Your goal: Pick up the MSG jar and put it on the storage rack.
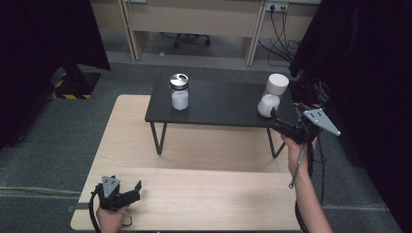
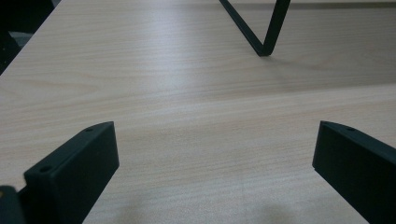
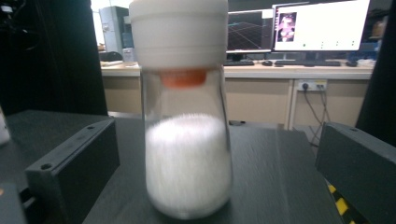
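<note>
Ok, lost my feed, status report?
Right gripper open, jaws either side of white-capped jar, not touching. Left gripper open, idle over wooden table. Nothing in the way.

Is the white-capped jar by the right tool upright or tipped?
Upright: the white-capped jar stands base-down on the black shelf, cap on top, white granules level inside, between the open right tool.

**Lighting and image quality**

High view: even overhead light, dark curtains at both sides, soft shadow under the black bench (image 1: pixel 218 104). Right gripper view: jar (image 3: pixel 187 135) slightly motion-blurred, monitors glaring behind. Left gripper view: jaws soft, close foreground out of focus.
</note>
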`<state>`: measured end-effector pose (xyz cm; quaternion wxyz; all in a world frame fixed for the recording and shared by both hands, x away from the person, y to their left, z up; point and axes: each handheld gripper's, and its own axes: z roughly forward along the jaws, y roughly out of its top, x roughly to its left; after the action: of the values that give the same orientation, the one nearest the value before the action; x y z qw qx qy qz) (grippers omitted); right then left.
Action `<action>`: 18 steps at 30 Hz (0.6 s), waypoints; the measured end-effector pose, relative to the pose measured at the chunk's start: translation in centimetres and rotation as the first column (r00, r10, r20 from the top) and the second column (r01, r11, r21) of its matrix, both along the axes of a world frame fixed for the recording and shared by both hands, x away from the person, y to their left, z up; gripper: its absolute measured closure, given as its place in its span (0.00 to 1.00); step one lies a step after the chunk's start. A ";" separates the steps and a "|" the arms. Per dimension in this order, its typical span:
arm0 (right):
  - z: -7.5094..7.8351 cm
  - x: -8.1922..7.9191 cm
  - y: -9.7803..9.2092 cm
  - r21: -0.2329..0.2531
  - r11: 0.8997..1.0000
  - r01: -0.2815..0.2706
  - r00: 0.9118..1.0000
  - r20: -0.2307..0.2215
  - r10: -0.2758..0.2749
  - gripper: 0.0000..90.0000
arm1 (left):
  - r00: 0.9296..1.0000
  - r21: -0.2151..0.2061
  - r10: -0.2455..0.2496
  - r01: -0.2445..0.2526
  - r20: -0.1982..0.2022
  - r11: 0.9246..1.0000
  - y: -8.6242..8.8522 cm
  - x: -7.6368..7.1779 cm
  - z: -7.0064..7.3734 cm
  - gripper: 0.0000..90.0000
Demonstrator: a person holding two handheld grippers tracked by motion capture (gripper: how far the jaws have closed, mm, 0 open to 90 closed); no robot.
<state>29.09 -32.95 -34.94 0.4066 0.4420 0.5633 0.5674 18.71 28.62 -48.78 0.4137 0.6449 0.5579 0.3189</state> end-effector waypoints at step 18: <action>-5.1 -5.2 0.1 -0.015 0.997 0.081 0.996 -0.019 -0.082 0.00 | 1.000 -0.005 -0.005 0.005 0.002 1.000 0.1 -0.1 -0.1 0.00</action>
<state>23.93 -32.85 -40.00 0.4271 0.4673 0.5529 0.5418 18.58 28.70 -48.83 0.4167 0.6447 0.5569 0.3172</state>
